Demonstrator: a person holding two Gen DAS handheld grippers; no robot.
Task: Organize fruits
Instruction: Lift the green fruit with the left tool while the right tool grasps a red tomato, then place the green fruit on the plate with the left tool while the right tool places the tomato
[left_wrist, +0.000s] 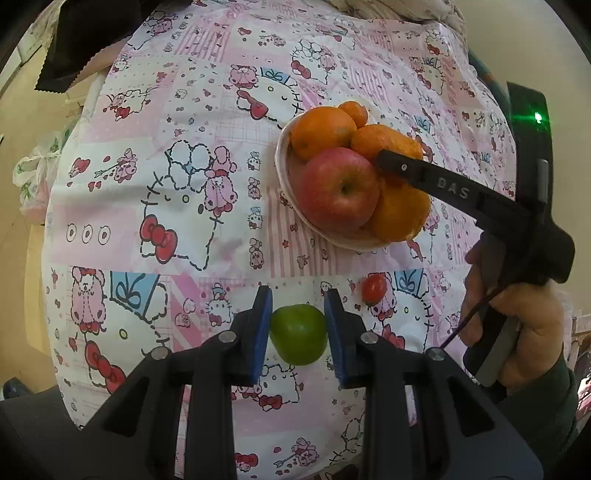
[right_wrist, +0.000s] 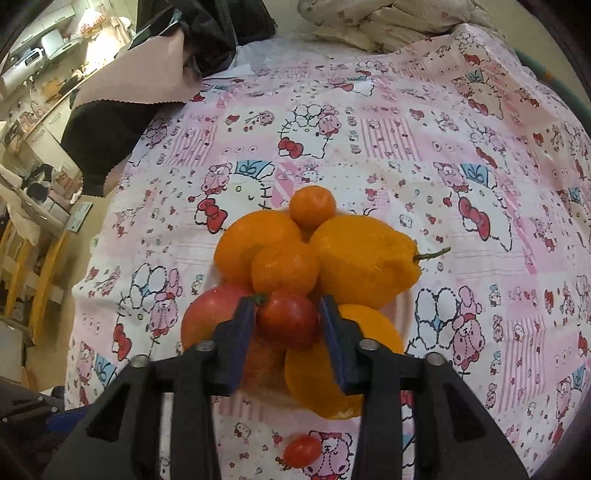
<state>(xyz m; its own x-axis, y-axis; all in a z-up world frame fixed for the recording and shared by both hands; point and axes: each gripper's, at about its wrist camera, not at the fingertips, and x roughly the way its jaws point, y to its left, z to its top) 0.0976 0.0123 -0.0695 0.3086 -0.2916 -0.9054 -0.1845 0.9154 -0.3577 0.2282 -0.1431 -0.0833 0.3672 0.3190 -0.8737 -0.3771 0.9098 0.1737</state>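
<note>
While the right gripper (right_wrist: 288, 321) holds a cherry tomato (right_wrist: 287, 319) over the heaped bowl (left_wrist: 284, 166), lower it into a hollow before letting go. Left gripper (left_wrist: 298, 326) brackets the green fruit (left_wrist: 298, 334) on the tablecloth (left_wrist: 184, 110); contact is unclear.

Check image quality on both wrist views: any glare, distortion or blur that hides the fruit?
Left wrist: heavy fisheye bending and dark corners; green fruit between the left gripper fingers is sharp; a green LED flares at right. Right wrist: same bending; bright kitchen light upper left; tomato in the right gripper is clear, oranges show mild glare.
</note>
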